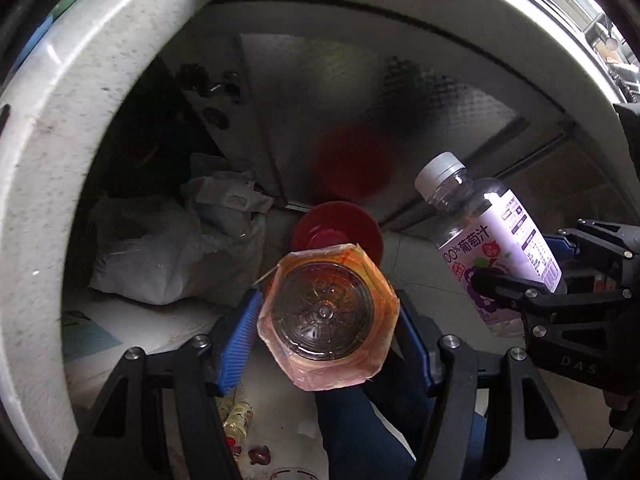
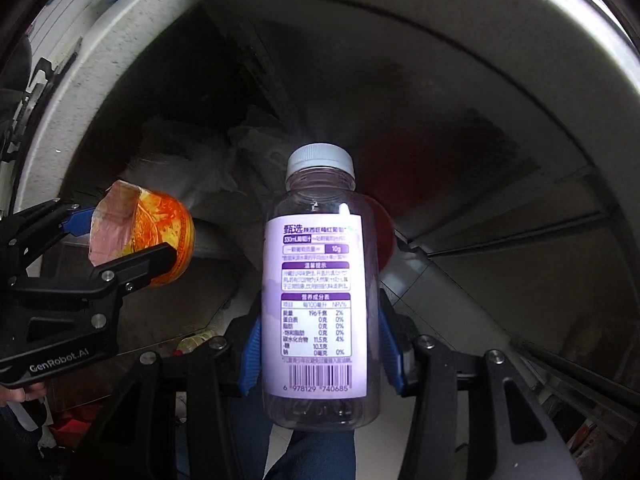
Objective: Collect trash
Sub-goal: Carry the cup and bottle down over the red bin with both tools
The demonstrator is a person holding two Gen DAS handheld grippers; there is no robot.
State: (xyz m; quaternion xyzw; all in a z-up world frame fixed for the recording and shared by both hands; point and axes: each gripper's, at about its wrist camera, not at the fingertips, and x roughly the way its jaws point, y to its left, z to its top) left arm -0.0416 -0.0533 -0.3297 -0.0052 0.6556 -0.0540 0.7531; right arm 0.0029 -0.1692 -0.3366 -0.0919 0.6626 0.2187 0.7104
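The left claw (image 1: 326,316) is clamped on a clear orange-tinted bottle (image 1: 326,312) with a torn pinkish label; its blue ribbed pads (image 1: 240,340) press the bottle's sides, and the bottle points straight away from the claw, base toward the camera and red cap (image 1: 336,232) at the far end. In the right wrist view the same bottle (image 2: 156,236) sits off to the left of the right claw, gripped by the left claw (image 2: 120,240), with a person's fingers (image 2: 24,390) on that tool's handle. The right claw (image 2: 318,344) is clamped on an empty clear juice bottle (image 2: 318,288) with a purple and white label and a grey-white cap (image 2: 320,162); blue pads (image 2: 252,354) press its lower body on both sides, and the cap points away from the claw. Seen from the left wrist, this juice bottle (image 1: 496,240) hangs to the right of the left claw, tilted with its cap up and to the left, held in the right claw (image 1: 520,280). Beyond both claws lies a dim space with a pale speckled stone edge (image 1: 44,184) curving around it. Ahead and to the left of the left claw lies a crumpled grey plastic bag (image 1: 172,248), and straight ahead stands a dull metal panel (image 1: 340,120) showing a blurred red reflection. Below the left claw, on the pale floor (image 1: 280,412), lie a small yellowish bottle (image 1: 238,418) and a dark red scrap (image 1: 260,454). Blue fabric, apparently a person's leg (image 1: 360,432), shows under the held bottle.
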